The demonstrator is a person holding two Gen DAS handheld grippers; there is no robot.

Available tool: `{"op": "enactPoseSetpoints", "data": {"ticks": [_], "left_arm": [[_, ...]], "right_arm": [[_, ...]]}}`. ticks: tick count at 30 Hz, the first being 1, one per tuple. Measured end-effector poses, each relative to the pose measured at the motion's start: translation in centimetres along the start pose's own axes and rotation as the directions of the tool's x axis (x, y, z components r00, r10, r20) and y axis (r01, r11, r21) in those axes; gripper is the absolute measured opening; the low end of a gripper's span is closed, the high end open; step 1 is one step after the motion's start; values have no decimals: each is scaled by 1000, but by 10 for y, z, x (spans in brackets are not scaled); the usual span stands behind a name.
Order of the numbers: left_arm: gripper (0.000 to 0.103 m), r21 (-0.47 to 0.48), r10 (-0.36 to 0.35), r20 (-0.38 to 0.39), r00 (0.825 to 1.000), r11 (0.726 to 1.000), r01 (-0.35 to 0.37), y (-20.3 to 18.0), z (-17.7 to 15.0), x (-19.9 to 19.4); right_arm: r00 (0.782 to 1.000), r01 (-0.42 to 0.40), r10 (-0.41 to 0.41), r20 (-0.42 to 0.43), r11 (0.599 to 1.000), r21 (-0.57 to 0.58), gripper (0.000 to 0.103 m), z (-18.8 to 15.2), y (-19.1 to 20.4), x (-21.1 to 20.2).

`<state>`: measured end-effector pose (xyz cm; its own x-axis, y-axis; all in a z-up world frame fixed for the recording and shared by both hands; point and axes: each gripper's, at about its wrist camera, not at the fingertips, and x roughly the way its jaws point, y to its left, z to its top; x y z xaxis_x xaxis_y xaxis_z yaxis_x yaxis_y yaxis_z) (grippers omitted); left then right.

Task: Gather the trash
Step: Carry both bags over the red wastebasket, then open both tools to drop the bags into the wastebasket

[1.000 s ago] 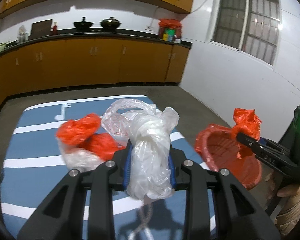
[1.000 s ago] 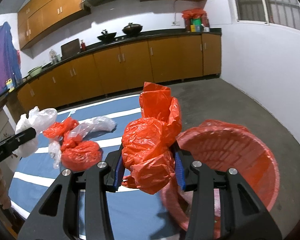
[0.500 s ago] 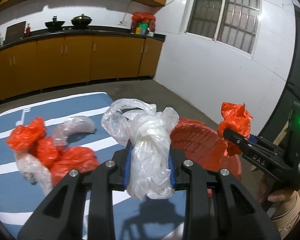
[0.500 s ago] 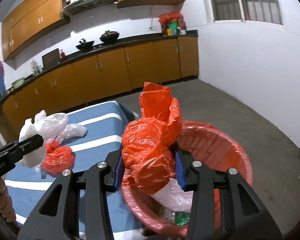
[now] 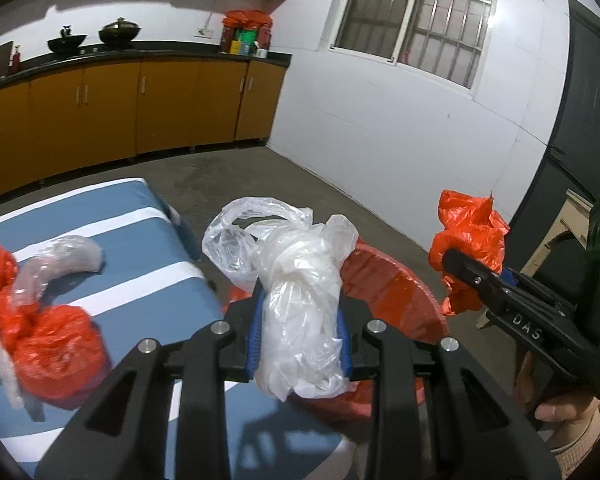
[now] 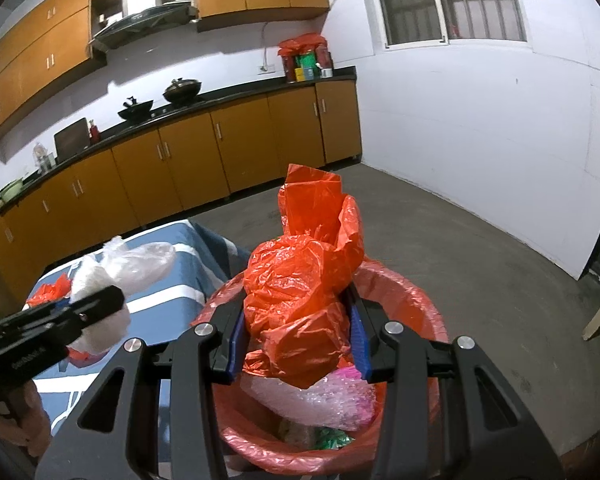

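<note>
On the blue white-striped tabletop (image 5: 112, 248) lie crumpled red bags (image 5: 56, 344); my left gripper (image 5: 300, 336) pinches a crumpled clear plastic bag (image 5: 300, 296) at the red-lined round bin's (image 6: 424, 304) edge, and my right gripper (image 6: 296, 332) clamps a crumpled red plastic bag (image 6: 300, 280) over it.

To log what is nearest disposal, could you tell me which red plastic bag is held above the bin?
The red bag clamped in the right gripper, directly above the red-lined bin; the other red bags lie on the striped table.
</note>
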<state>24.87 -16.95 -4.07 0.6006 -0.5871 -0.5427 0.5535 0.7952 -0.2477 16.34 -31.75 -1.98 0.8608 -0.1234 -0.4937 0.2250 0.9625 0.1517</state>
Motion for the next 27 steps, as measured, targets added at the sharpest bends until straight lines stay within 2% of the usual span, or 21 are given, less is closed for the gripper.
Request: {"op": "enactPoseSetpoints", "data": {"ticks": [13, 17, 18, 22, 27], "left_arm": [[30, 12, -42, -47, 998, 999, 42, -14, 2, 40], [34, 1, -55, -63, 997, 998, 55, -15, 3, 50], [34, 0, -57, -67, 996, 998, 57, -15, 3, 53], [45, -5, -61, -91, 994, 998, 60, -12, -1, 60], [54, -30, -48, -105, 993, 999, 45, -1, -8, 61]], "right_arm": [[1000, 10, -11, 12, 998, 63, 42, 6, -16, 7], [1000, 1, -3, 24, 997, 82, 43, 10, -21, 9], [1000, -2, 0, 26, 996, 85, 44, 11, -21, 9], [999, -9, 5, 42, 994, 108, 63, 11, -23, 10], [999, 1, -5, 37, 993, 116, 66, 6, -26, 12]]}}
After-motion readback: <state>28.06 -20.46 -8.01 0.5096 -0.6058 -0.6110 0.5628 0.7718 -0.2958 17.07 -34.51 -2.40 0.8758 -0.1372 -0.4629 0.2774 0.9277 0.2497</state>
